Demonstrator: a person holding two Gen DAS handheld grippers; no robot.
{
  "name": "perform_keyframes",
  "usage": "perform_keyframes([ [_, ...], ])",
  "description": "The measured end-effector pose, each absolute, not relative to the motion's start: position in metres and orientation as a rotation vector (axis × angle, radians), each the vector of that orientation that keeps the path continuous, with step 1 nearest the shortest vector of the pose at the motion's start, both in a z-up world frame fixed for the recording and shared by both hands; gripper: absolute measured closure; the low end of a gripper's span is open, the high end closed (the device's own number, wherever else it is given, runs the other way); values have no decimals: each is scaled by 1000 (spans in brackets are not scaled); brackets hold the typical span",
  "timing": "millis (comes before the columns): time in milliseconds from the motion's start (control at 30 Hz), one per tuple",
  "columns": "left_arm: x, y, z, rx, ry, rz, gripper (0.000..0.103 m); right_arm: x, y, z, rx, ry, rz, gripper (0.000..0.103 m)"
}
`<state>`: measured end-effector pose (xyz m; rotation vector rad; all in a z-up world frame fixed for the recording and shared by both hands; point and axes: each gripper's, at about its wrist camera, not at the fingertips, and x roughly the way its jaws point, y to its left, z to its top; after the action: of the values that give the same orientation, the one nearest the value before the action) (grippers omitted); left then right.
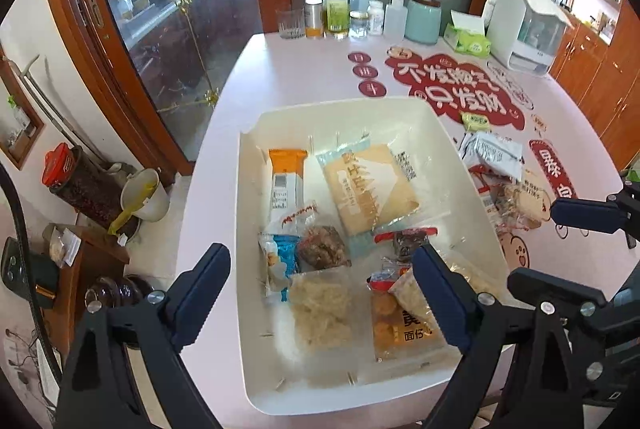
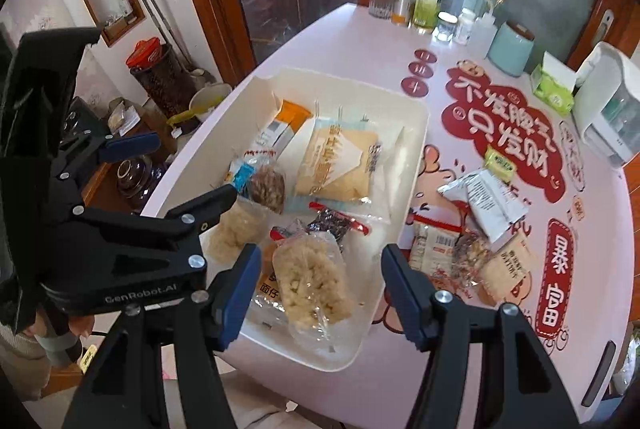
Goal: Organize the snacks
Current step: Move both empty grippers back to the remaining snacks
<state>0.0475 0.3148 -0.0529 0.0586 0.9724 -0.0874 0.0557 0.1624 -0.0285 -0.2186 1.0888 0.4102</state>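
A white bin [image 1: 448, 133] on the pink table holds several snack packs, among them a beige cake pack [image 1: 368, 189], an orange-white bar [image 1: 286, 177] and an orange biscuit pack [image 1: 400, 329]. My left gripper [image 1: 320, 295] hangs open above a clear rice-crisp pack [image 1: 320, 309] that lies in the bin, pads apart from it. My right gripper [image 2: 320, 293] is open over the bin's near right corner. A second clear rice-crisp pack [image 2: 312, 281] lies below it, untouched. Loose on the table beside the bin are a silver packet [image 2: 484, 201], a small green packet [image 2: 498, 163] and a beige packet [image 2: 508, 269].
Bottles, jars and a glass [image 1: 290, 23] line the table's far edge, with a teal canister [image 1: 422, 19], a tissue box [image 1: 468, 39] and a white appliance [image 1: 524, 25]. Left of the table, on the floor, stand a dark basket [image 1: 86, 185] and a bucket [image 1: 146, 195].
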Motion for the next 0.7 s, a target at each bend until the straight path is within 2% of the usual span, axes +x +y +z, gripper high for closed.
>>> perform_keyframes([
  [300, 46, 313, -35, 43, 932, -121, 11, 41, 147, -7, -187, 991, 378, 40],
  [700, 52, 256, -9, 144, 874, -259, 11, 36, 95, -4, -70, 956, 291, 40],
])
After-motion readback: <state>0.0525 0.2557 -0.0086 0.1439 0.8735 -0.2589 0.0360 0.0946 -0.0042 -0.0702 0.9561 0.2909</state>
